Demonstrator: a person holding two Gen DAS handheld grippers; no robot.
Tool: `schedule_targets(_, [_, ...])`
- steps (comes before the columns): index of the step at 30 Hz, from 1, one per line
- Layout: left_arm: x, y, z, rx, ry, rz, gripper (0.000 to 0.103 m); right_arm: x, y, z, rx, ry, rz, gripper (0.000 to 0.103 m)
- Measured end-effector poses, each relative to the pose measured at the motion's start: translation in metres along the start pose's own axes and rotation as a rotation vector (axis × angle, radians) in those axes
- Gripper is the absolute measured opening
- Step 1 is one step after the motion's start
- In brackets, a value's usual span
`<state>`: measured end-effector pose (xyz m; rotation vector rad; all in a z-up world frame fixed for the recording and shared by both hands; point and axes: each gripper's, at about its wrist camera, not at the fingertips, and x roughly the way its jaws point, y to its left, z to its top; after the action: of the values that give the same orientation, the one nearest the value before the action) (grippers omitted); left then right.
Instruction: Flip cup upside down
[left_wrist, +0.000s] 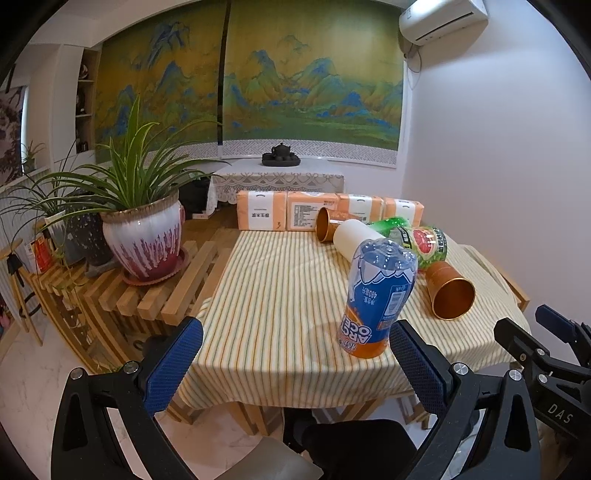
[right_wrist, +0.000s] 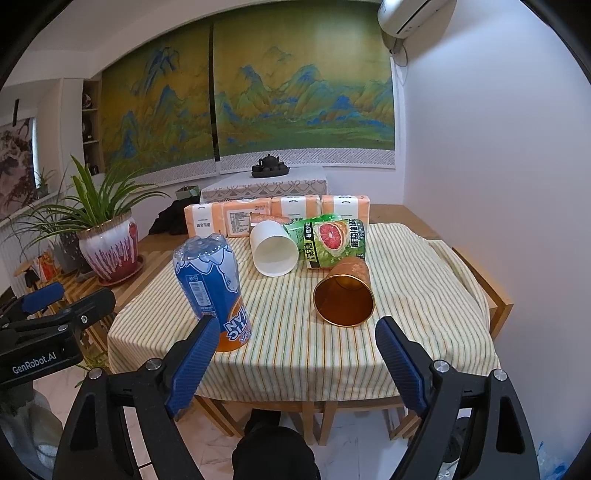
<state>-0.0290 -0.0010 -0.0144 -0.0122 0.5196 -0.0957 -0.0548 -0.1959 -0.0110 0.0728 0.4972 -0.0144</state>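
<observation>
three cups (right_wrist: 344, 297), two bottles (right_wrist: 212, 280), four packs (right_wrist: 291, 208)

Inverted blue bottle (right_wrist: 212, 284), green bottle (right_wrist: 334, 242), potted plant (left_wrist: 142, 236), perhaps tissue packs (left_wrist: 312, 214).

- The right tongs (right_wrist: 295, 354) stand wide apart above the near edge of the striped-cloth worktop (right_wrist: 295, 350), holding nothing.
- A copper-coloured metal cup (right_wrist: 343, 295) lies on its side, mouth toward the camera.
- A white paper cup (right_wrist: 273, 251) lies tipped beside a green grapefruit-print bottle (right_wrist: 332, 240).
- An upside-down blue-and-orange plastic bottle (right_wrist: 214, 288) stands at left.
- The left tongs (right_wrist: 40, 314) show at the left edge.
</observation>
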Motion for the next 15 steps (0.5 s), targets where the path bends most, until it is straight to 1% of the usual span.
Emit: schedule_targets(15, [-0.0013,-0.0021,0.0035,0.009,-0.006,0.000,0.102,0.0027,-0.0020,-0.0005,0.001,0.009,-0.002,0.084])
